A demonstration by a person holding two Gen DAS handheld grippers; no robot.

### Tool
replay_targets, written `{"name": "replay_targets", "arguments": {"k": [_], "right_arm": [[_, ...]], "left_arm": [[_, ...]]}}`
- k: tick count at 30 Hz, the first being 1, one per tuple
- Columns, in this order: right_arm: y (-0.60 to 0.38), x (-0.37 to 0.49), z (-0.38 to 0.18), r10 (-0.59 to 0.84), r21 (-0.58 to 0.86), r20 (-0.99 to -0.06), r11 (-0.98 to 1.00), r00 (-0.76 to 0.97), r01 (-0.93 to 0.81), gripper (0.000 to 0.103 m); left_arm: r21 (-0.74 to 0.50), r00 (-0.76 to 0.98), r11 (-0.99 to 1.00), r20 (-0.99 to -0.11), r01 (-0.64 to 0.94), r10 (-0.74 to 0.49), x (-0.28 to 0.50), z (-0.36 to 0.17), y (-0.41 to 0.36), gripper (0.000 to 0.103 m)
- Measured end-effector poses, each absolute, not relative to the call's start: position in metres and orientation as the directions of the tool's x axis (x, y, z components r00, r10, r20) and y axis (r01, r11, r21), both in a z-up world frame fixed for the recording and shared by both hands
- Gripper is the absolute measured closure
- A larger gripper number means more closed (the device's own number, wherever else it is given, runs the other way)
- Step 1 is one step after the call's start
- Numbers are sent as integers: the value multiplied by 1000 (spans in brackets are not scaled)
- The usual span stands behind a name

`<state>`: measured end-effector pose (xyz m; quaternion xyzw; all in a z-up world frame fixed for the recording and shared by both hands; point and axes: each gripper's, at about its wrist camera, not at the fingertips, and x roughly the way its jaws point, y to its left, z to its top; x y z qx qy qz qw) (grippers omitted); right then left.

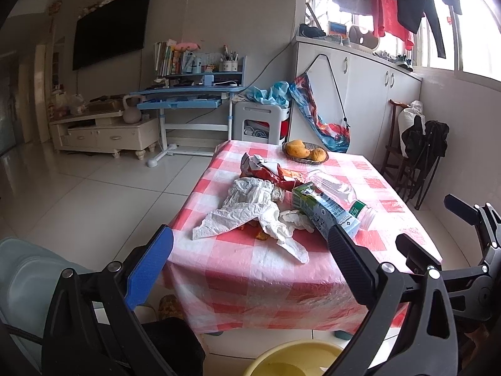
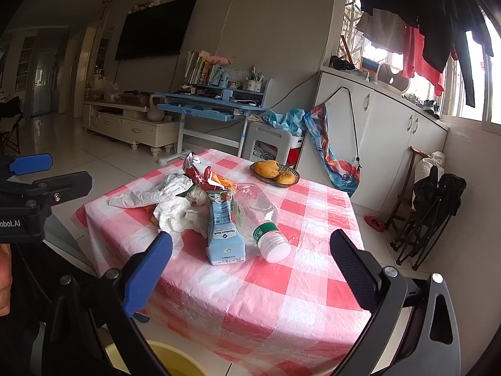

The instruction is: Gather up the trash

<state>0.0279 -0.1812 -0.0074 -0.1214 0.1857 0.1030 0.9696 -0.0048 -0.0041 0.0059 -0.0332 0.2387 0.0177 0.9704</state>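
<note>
Trash lies on a table with a red-and-white checked cloth (image 1: 250, 269): crumpled white tissues (image 1: 250, 210), a red snack wrapper (image 1: 266, 172), a blue-green milk carton (image 1: 325, 210) and a clear plastic bottle (image 1: 338, 191) on its side. In the right wrist view I see the carton (image 2: 224, 228), the bottle (image 2: 260, 216), the tissues (image 2: 169, 200) and the wrapper (image 2: 203, 175). My left gripper (image 1: 250, 241) is open and empty, before the table's near edge. My right gripper (image 2: 250, 244) is open and empty, short of the carton and bottle. A yellow bin (image 1: 297, 358) stands on the floor below.
A basket of mangoes (image 1: 305, 152) sits at the table's far end. The other gripper (image 1: 463, 235) shows at the right of the left wrist view. A blue desk (image 1: 194, 100), TV cabinet (image 1: 106, 131), white cupboards (image 1: 360, 94) and folded chairs (image 1: 419, 156) surround the table.
</note>
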Motion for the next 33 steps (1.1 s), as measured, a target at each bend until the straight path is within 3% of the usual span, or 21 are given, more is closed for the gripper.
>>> {"name": "replay_targets", "arguments": {"k": [33], "right_arm": [[-182,29,-17,146,-214,-410,944,901,-250,6]], "left_arm": [[-11,847,1000,-532,-7,0,4,-3,-17,7]]}}
